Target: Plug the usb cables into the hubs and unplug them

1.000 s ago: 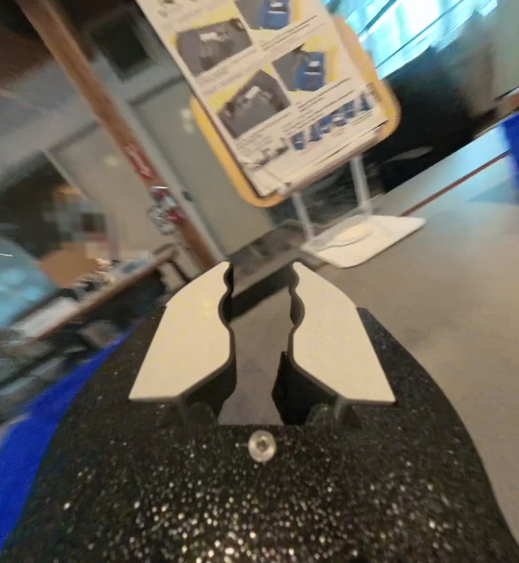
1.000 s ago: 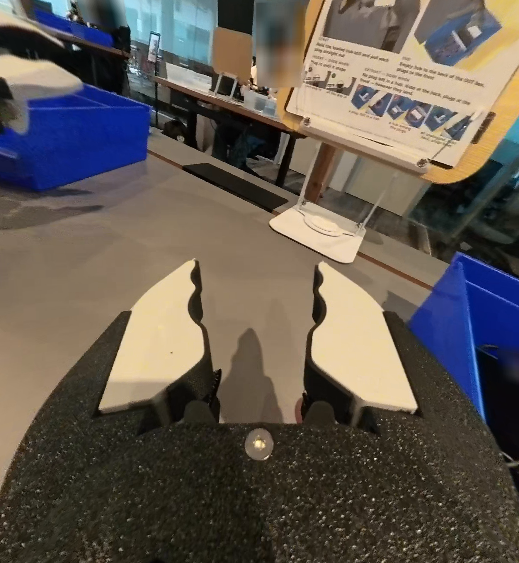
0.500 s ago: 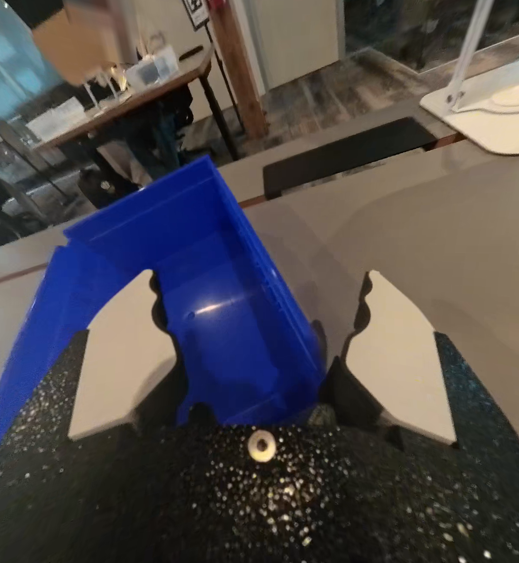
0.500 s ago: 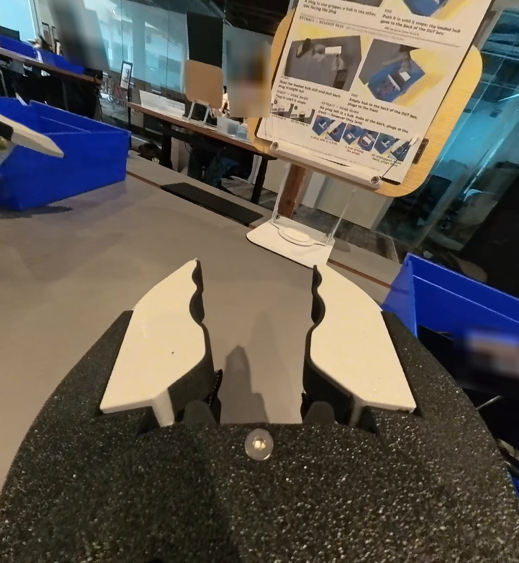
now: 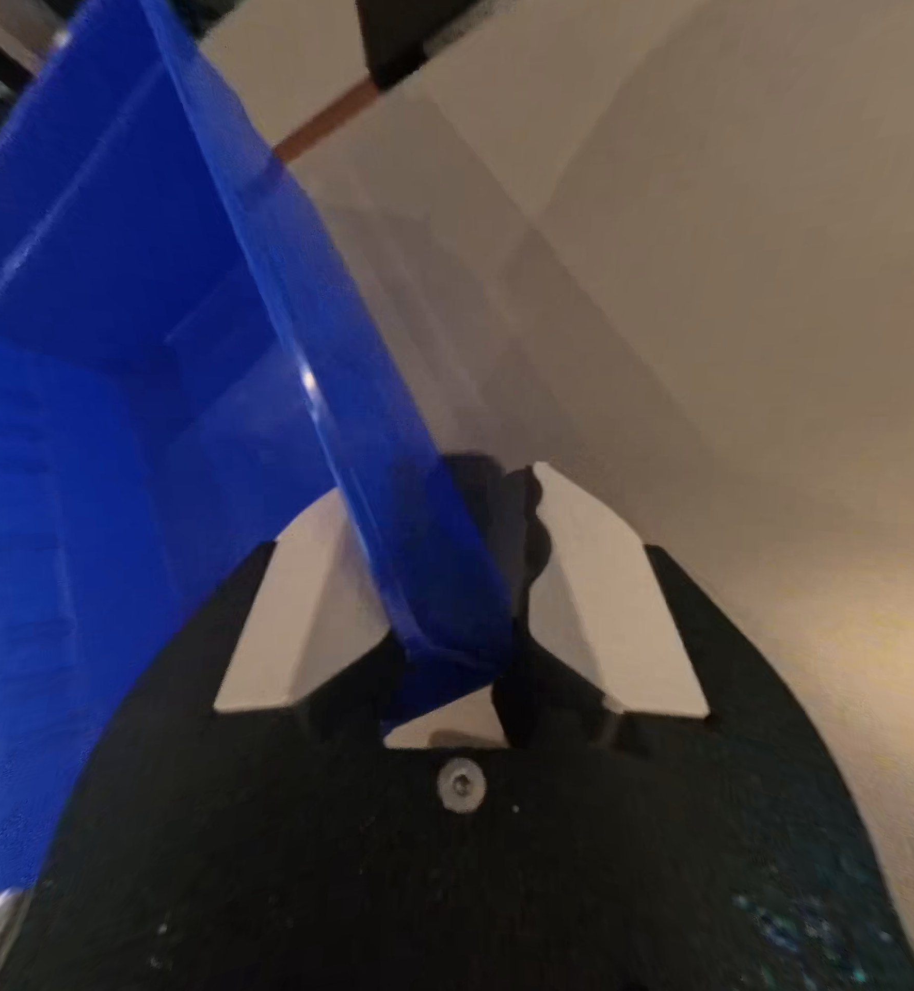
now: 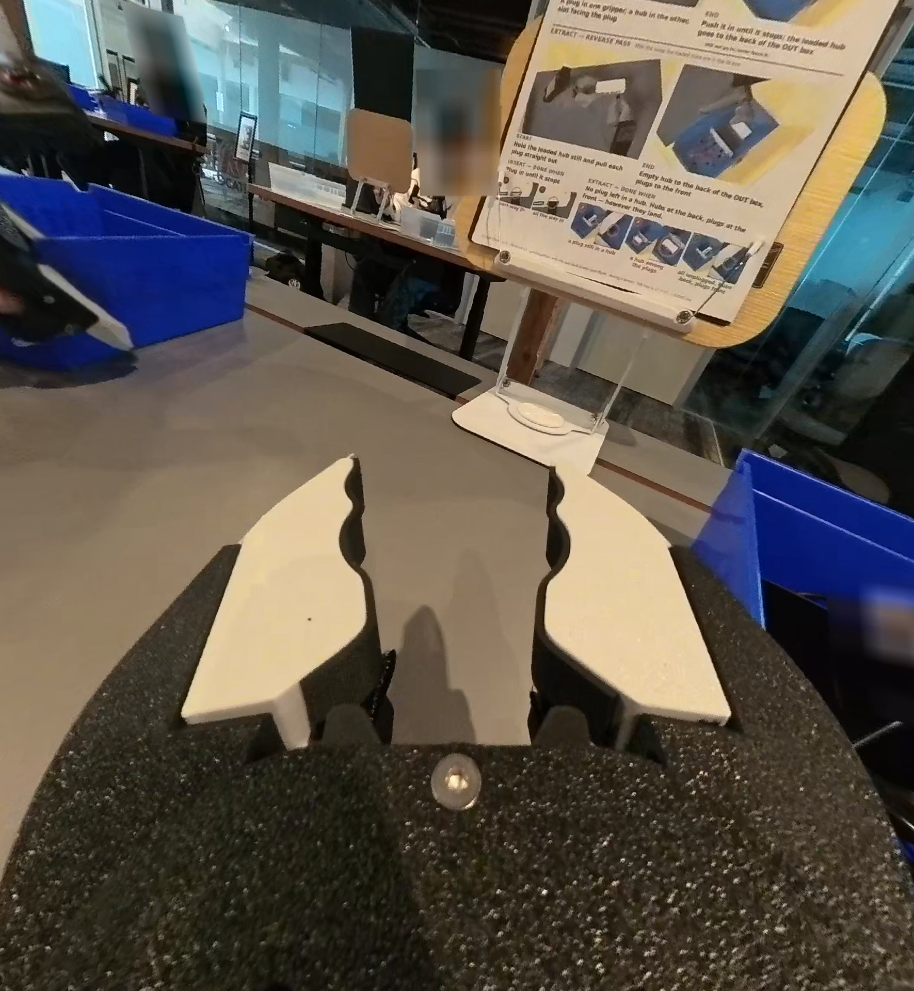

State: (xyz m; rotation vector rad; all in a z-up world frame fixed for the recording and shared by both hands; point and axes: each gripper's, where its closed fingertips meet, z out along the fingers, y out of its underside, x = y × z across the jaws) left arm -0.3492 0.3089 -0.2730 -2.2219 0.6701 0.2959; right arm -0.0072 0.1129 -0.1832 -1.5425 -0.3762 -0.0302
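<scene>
In the left wrist view my left gripper (image 5: 438,485) has its jaws closed on the right-hand wall of a blue bin (image 5: 122,429), near the bin's front corner. The wall fills the gap between the white fingers (image 5: 605,590). The part of the bin that shows holds nothing. The picture is blurred. In the right wrist view my right gripper (image 6: 452,464) is open and empty, low over the grey table (image 6: 176,482). The left gripper (image 6: 68,311) shows there at the far left, at the front of that blue bin (image 6: 165,279). No hub or USB cable shows clearly.
A second blue bin (image 6: 830,541) stands close on the right of my right gripper, with dark contents I cannot make out. An instruction board (image 6: 658,161) on a white stand (image 6: 540,434) is at the table's far edge, and a black strip (image 6: 390,359) lies beside it.
My left gripper swung down and left to the blue bin, opened wide, then closed on its right wall. My right gripper stayed open and tilted slightly.
</scene>
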